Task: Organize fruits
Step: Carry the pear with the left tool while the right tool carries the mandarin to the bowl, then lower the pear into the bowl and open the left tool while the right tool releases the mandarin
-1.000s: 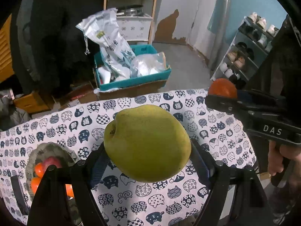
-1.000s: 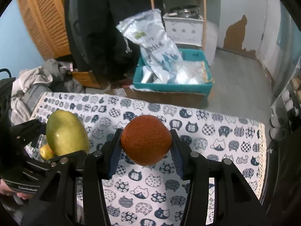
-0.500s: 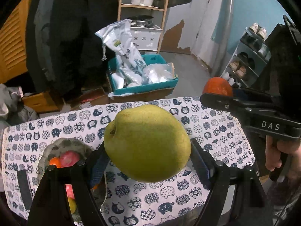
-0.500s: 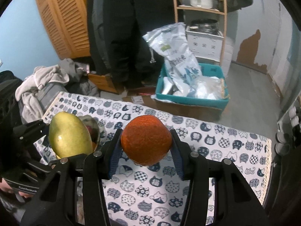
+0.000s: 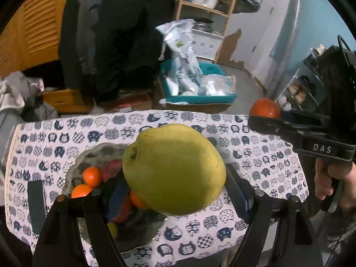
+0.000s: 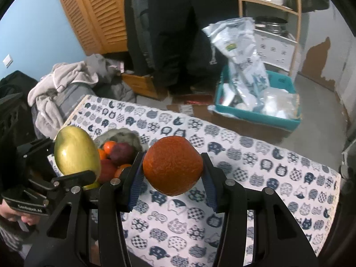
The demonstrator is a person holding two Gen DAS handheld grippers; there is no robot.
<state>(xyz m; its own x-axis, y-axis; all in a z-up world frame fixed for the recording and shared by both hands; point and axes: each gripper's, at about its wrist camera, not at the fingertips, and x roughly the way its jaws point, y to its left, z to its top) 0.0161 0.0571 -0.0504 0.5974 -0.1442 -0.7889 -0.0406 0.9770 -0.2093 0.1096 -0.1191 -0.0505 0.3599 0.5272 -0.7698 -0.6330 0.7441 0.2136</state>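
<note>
Carrying stage, both fruits aloft. Our left gripper (image 5: 174, 191) stays clamped on the large yellow-green pear (image 5: 174, 169); our right gripper (image 6: 172, 178) stays clamped on the round rough-skinned orange (image 6: 173, 165). Since a second ago both have swung across the desk with the cat-print cloth (image 6: 278, 173), so that the shallow grey bowl (image 5: 93, 153), holding small tangerines (image 5: 91, 175) and a dark red fruit (image 6: 121, 153), now lies directly beneath the pear; earlier it sat at the left edge of the left view. We judge the pear nearly ready for release, the orange next.
</note>
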